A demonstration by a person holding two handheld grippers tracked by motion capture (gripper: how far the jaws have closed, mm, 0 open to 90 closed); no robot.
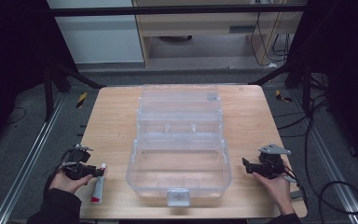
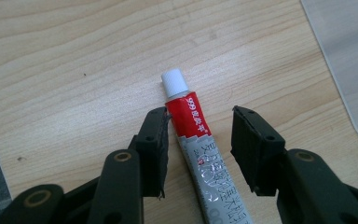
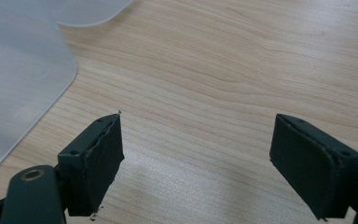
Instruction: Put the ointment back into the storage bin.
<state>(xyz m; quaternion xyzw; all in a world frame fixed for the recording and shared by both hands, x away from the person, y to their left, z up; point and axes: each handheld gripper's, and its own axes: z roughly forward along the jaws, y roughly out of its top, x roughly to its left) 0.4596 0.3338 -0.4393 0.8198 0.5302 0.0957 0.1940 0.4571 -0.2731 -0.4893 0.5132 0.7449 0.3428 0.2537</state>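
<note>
A clear plastic box (image 1: 179, 154) with its lid thrown back sits at the centre of the wooden bench (image 1: 112, 121). At about 8 o'clock from the box, a red-and-silver tube (image 2: 200, 149) with a white cap (image 2: 175, 82) lies flat on the bench. The left gripper (image 2: 199, 147) straddles the tube, jaws partly open; the left jaw sits just beside or against it, the right jaw stands clear. At 4 o'clock from the box, the right gripper (image 3: 198, 161) hovers over bare wood, jaws spread wide and empty, with the box's edge (image 3: 23, 70) near it.
</note>
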